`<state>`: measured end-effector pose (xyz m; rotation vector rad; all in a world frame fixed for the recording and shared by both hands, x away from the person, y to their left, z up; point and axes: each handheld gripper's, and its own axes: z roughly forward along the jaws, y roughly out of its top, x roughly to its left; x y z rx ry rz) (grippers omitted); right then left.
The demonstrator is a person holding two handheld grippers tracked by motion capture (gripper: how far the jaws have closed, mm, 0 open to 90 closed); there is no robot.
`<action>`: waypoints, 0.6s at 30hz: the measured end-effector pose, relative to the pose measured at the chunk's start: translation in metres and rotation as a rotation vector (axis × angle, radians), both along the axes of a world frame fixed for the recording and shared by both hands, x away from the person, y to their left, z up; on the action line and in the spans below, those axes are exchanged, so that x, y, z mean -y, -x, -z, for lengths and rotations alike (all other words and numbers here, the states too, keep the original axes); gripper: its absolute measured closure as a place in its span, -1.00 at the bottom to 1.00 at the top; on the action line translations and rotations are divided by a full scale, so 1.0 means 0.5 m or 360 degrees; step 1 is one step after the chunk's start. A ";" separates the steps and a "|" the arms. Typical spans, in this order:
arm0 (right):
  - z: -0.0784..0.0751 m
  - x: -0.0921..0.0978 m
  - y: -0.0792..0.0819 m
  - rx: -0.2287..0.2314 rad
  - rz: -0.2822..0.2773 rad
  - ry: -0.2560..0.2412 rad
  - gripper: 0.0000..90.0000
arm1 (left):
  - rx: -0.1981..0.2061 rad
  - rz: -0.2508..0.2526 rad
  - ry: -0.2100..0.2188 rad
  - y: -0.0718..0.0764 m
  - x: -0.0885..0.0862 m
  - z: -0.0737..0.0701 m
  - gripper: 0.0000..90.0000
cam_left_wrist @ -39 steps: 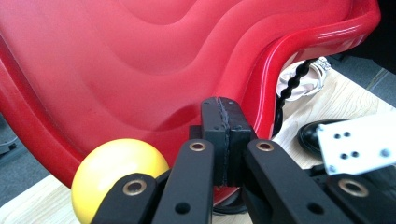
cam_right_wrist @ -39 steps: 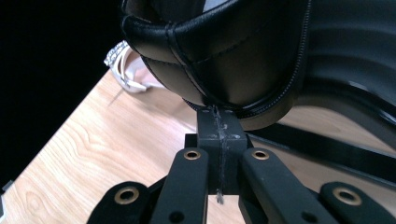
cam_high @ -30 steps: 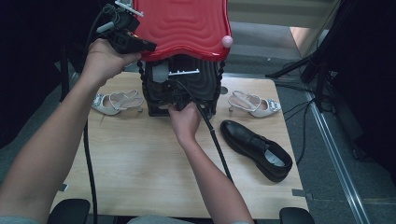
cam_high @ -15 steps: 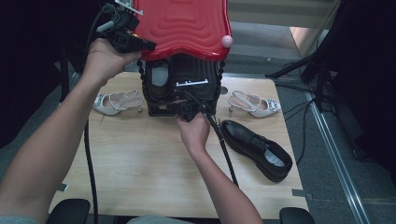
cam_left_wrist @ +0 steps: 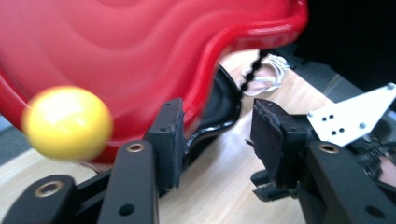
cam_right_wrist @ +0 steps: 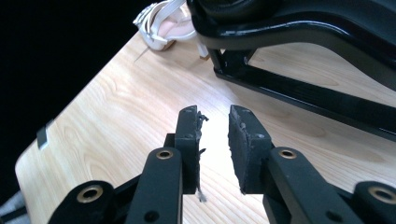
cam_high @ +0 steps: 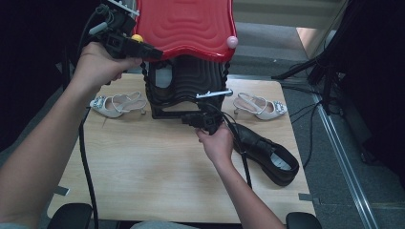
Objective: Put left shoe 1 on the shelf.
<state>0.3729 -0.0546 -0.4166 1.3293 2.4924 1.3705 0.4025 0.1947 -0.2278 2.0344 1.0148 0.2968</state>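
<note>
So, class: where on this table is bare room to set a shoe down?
The near-left tabletop, between the front edge and the right hand, is bare. It is crowded at the back: white sandals flank the black stand, and the black shoe fills the right.

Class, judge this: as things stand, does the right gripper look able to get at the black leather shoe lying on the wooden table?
Probably yes. The right gripper, jaws slightly apart and holding nothing, sits beside the black leather shoe, with bare wooden table around it. Only its own trailing cable crosses near the shoe.
</note>
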 end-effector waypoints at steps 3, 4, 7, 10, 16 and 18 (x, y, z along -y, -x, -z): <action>0.005 0.019 0.008 -0.0006 -0.0062 0.0001 0.75 | -0.0048 0.0030 0.0004 0.016 0.005 0.018 0.12; 0.007 0.026 0.013 -0.0011 -0.0058 -0.0001 0.74 | -0.0055 0.0048 0.0008 0.022 0.006 0.024 0.11; 0.012 0.046 0.018 -0.0055 -0.0037 -0.0019 0.74 | -0.0069 0.0080 0.0012 0.037 0.011 0.043 0.08; 0.020 0.069 0.022 -0.0110 -0.0033 -0.0033 0.69 | -0.0086 0.0100 0.0031 0.052 0.014 0.067 0.05; 0.028 0.104 0.036 -0.0117 -0.0031 0.0007 0.50 | -0.0117 0.0126 0.0040 0.075 0.017 0.114 0.04; 0.029 0.114 0.041 -0.0116 -0.0035 0.0016 0.51 | -0.0127 0.0135 0.0039 0.080 0.018 0.129 0.03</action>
